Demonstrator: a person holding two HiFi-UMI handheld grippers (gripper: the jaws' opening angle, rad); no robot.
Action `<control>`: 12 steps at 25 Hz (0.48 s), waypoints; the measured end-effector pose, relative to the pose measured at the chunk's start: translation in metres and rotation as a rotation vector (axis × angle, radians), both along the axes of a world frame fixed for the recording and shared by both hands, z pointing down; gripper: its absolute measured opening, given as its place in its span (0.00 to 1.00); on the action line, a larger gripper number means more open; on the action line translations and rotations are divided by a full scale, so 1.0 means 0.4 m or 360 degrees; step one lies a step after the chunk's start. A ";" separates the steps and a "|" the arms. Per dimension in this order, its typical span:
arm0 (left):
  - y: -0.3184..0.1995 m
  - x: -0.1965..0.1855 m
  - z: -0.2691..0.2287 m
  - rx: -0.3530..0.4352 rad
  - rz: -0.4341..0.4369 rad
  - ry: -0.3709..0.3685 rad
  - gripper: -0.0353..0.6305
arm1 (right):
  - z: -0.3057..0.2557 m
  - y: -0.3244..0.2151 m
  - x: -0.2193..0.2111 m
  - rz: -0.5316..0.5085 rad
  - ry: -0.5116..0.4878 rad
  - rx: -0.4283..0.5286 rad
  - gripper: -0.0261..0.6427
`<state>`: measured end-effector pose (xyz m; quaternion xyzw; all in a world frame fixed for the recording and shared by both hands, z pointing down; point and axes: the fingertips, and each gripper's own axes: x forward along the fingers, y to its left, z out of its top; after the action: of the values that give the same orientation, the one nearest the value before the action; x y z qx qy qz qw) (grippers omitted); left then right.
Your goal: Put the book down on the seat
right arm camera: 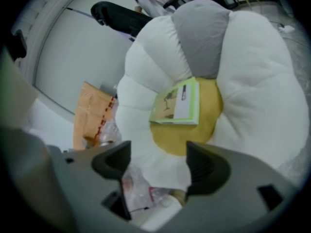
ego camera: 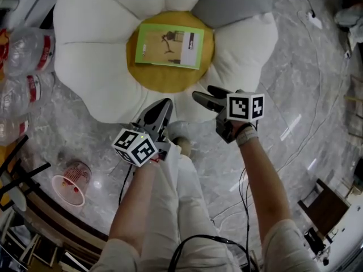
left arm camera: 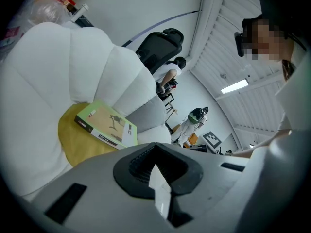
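A green book [ego camera: 170,46] lies flat on the yellow centre [ego camera: 170,79] of a flower-shaped seat cushion with white petals [ego camera: 91,50] and one grey petal. Neither gripper touches it. My left gripper [ego camera: 163,105] hovers over the cushion's near edge with its jaws together and nothing in them. To its right my right gripper [ego camera: 208,95] stands open and empty, also near the front petals. The left gripper view shows the book [left arm camera: 104,124] beyond the left gripper [left arm camera: 155,166]. In the right gripper view the book [right arm camera: 177,102] sits beyond the spread jaws of the right gripper [right arm camera: 158,161].
Several plastic water bottles [ego camera: 22,50] lie left of the cushion on the marble floor. A red and white cup [ego camera: 71,183] stands at the near left. Cables run across the floor at the right, near a wooden piece [ego camera: 324,208]. An orange bag [right arm camera: 92,110] sits behind the cushion.
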<state>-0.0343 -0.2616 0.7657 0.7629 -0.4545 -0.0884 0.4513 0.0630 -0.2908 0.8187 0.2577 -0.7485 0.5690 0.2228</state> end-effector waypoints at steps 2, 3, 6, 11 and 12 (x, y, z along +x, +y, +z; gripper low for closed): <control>-0.007 -0.003 -0.028 0.0021 0.0003 -0.0013 0.09 | -0.045 0.012 -0.005 -0.0047 -0.0014 0.0030 0.58; -0.014 -0.006 -0.044 0.0036 0.0002 -0.0020 0.09 | -0.066 0.014 -0.006 -0.0075 -0.0007 0.0054 0.58; -0.035 -0.015 -0.094 0.0088 -0.0007 -0.0032 0.09 | -0.120 0.019 0.002 -0.0141 0.0041 0.0134 0.54; -0.064 -0.023 -0.161 0.0151 -0.0010 -0.0048 0.09 | -0.202 0.022 0.004 -0.0148 0.0030 0.0202 0.40; -0.066 -0.023 -0.172 0.0157 -0.0011 -0.0050 0.09 | -0.216 0.026 0.003 -0.0168 0.0037 0.0223 0.39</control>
<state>-0.0436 -0.2879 0.6971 0.7838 -0.4592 -0.1002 0.4057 0.0641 -0.2803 0.7323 0.2395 -0.7962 0.4998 0.2426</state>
